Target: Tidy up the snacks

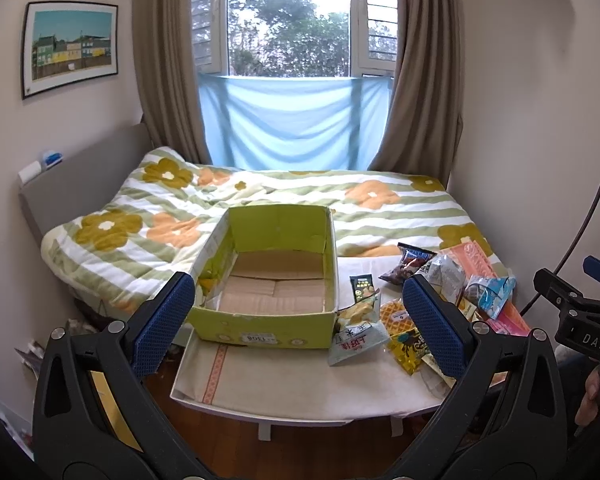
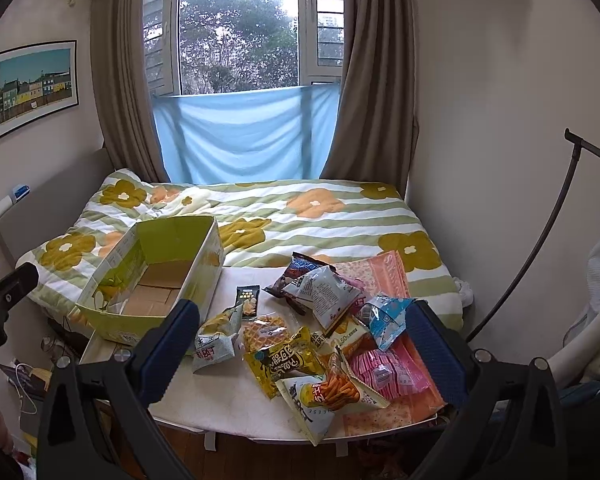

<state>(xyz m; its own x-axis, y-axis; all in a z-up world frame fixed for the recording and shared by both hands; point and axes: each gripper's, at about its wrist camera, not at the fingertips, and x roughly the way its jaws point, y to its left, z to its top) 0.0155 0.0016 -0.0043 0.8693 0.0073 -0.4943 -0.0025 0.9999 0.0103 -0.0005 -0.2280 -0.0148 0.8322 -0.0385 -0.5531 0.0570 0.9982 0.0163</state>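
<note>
- The left gripper (image 1: 298, 316) hung above the table's (image 1: 284, 384) near edge, jaws spread wide, nothing held.
- The right gripper (image 2: 306, 344) did likewise, jaws wide apart and empty, looking down over the snacks (image 2: 320, 336).
- The box (image 1: 268, 280) sat open-topped and empty at the table's far left corner, against the bed (image 1: 260, 196).
- The snacks lay heaped along the right side, from the far edge to the near right corner; one grey-white bag (image 2: 214, 344) rested just beside the box.
- These were light, crinkly film packets: puffy, slippery, and crushable inside, by the look of them.
- The yellow bag (image 2: 286, 360) and the waffle pack (image 2: 266, 330) overlapped neighbours, so a tug could have dragged others along.
- Best hold, likely: a sealed end or a pinched edge, with a gentle squeeze.
- The flat pink pack (image 2: 384, 372) looked stiffer; an edge grip would probably have suited it.
</note>
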